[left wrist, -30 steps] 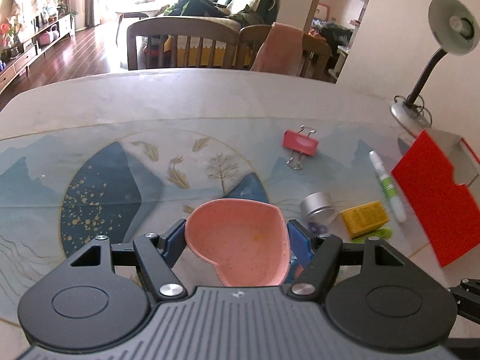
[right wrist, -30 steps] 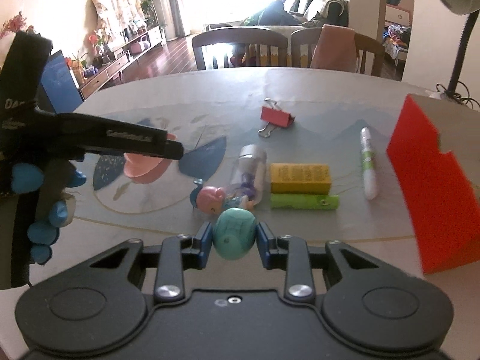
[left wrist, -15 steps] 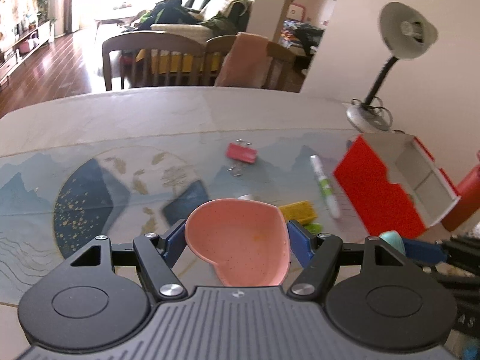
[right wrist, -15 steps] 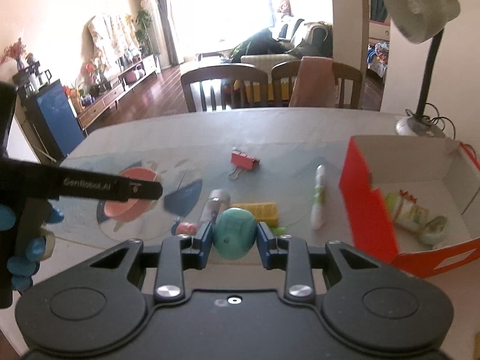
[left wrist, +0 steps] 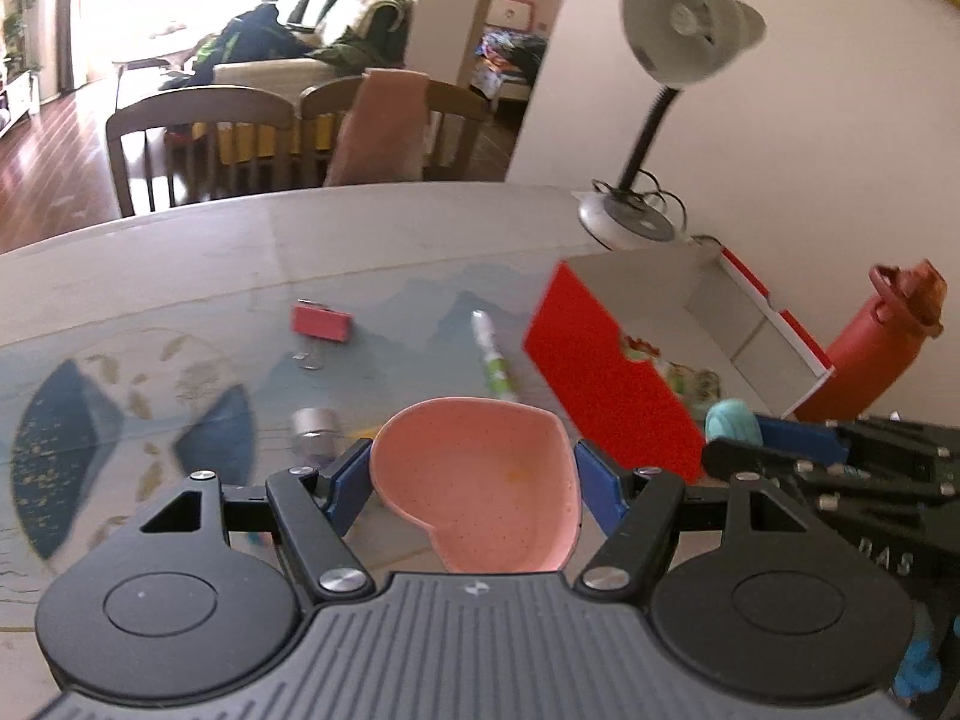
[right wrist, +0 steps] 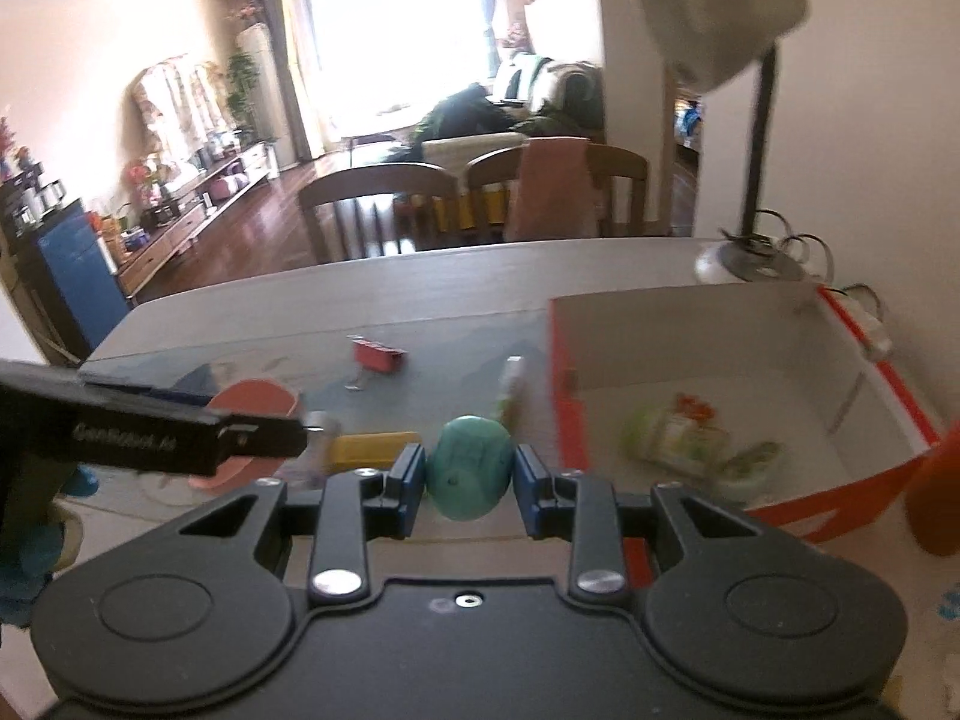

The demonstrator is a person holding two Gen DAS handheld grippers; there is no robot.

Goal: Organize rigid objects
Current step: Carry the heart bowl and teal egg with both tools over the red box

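The left tongs point(left wrist: 474, 483) grip a pink heart dish point(left wrist: 480, 492) by its two sides, and the dish hangs above the bench point(left wrist: 360, 228), just left of the red box point(left wrist: 606, 384). The right tongs point(right wrist: 468, 474) are closed on a teal egg point(right wrist: 469, 467), which sits between the blue pads, near the front left corner of the box. From the left camera, the right tongs come in from the right side, and the letters "DAS" show on their black body. From the right camera, the left tongs reach in from the left, and their black arm has white writing that looks like "GenRobot.ai", but it is blurry. Inside the box lies a small pack point(right wrist: 684, 438) with green and red on it; its label is too blurred to read. On the bench lie a red clip point(left wrist: 321, 323), a white and green pen point(left wrist: 493, 360), a silver tin point(left wrist: 313, 423) and a yellow block point(right wrist: 375, 447). The pen has marks on it, but they are too small to read. A grey lamp point(left wrist: 678, 54) stands behind the box, and a red bottle point(left wrist: 876, 348) stands to the right of it.
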